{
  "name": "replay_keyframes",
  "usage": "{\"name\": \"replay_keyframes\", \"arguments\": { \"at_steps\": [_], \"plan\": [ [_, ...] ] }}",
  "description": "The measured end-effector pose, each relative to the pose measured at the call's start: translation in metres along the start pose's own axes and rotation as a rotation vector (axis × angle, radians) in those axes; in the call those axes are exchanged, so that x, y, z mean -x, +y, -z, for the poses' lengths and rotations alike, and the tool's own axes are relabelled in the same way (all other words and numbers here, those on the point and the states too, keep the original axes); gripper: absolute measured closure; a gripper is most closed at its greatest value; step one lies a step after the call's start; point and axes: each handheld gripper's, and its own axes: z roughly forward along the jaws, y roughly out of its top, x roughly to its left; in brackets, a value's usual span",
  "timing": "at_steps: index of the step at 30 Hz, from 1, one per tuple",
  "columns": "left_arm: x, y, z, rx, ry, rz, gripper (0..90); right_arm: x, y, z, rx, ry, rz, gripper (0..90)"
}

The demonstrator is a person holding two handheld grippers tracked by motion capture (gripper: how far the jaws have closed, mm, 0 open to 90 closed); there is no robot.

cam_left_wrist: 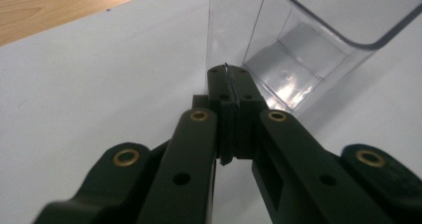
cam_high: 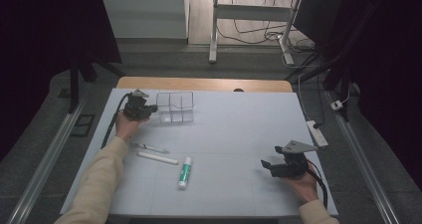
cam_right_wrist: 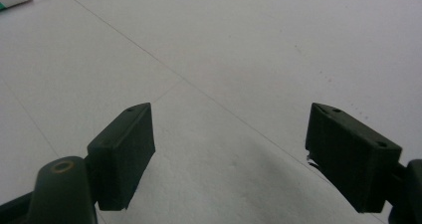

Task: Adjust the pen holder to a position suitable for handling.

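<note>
The left tool (cam_high: 141, 109) has its jaws pressed together at the near corner of a clear plastic organiser (cam_high: 175, 106). In the left gripper view the pads (cam_left_wrist: 233, 84) meet on what looks like the thin edge of the organiser's wall (cam_left_wrist: 225, 30); a fine line runs between them, so the tool appears to pinch that wall rather than nothing. The right tool (cam_high: 278, 165) rests low over the table (cam_high: 234, 134) with its jaws wide and nothing between them, well away from the organiser and across the table from the left tool.

The organiser looks light, stiff and smooth, so it would likely slide or tip easily when tugged by one corner. A grip lower on the wall, or at a divider, seems steadier than the rim.

The high view gives the layout: a syringe-like pen (cam_high: 148, 148), a white stick (cam_high: 158, 158) and a green-labelled tube (cam_high: 184, 172) lie nearer the person, behind the left tool. The left gripper view alone shows the pinch itself and the organiser's empty compartment (cam_left_wrist: 293, 59). The right gripper view gives bare table ahead of its pads (cam_right_wrist: 124, 149).
</note>
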Motion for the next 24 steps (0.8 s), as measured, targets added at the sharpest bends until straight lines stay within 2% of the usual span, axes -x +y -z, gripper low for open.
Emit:
{"name": "replay_keyframes", "arguments": {
  "at_steps": [24],
  "plan": [
    [0.017,0.015,-0.016,0.003,-0.032,-0.019,88.9,-0.001,0.000,-0.001,-0.009,0.006,0.001,18.7]
  ]
}}
